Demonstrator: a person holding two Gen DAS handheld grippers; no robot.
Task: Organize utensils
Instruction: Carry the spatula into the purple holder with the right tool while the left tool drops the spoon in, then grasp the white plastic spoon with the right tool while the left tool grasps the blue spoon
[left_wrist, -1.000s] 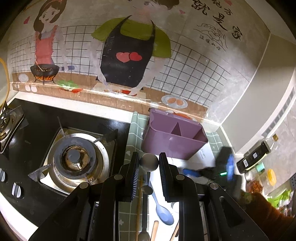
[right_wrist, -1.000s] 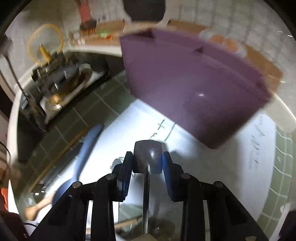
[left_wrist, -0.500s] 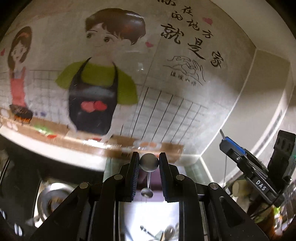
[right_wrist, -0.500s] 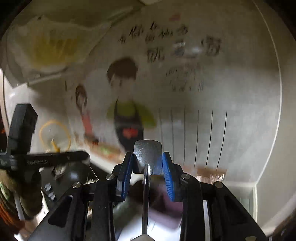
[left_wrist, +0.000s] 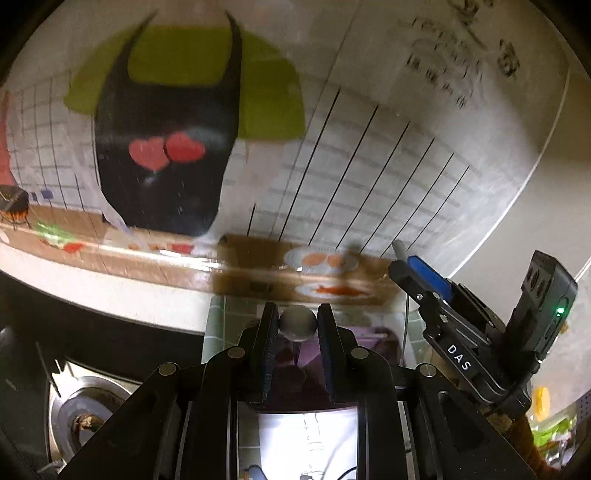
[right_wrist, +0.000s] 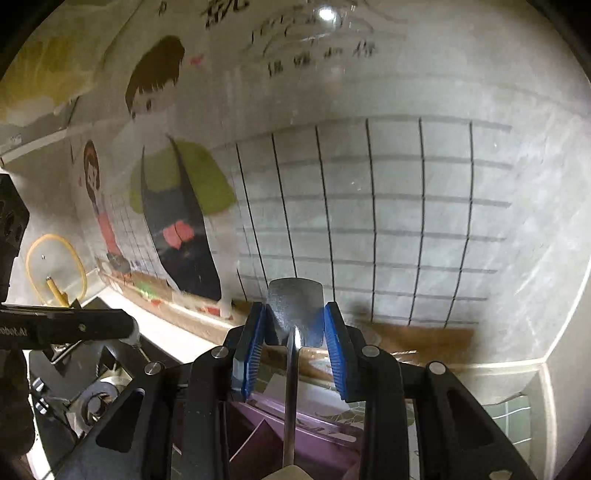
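My left gripper (left_wrist: 297, 325) is shut on the round ball end of a metal utensil (left_wrist: 297, 324), which hangs down over the purple utensil holder (left_wrist: 365, 341) below. My right gripper (right_wrist: 294, 317) is shut on the flat metal handle end of a second utensil (right_wrist: 294, 302); its thin shaft (right_wrist: 290, 398) runs down toward the purple holder (right_wrist: 295, 435) and its compartments. The right gripper also shows in the left wrist view (left_wrist: 417, 273), high at the right, with the handle end sticking out of it.
A gas stove burner (left_wrist: 79, 413) lies at the lower left. The cartoon-decorated tiled wall (left_wrist: 332, 166) stands close behind the holder. White paper (left_wrist: 306, 439) and a green checked mat (right_wrist: 513, 417) cover the counter. The left gripper body (right_wrist: 62, 328) reaches in from the left.
Both grippers lifted their utensils off the counter, swung up to face the wall, and have come over the purple holder. Both have stayed shut throughout.
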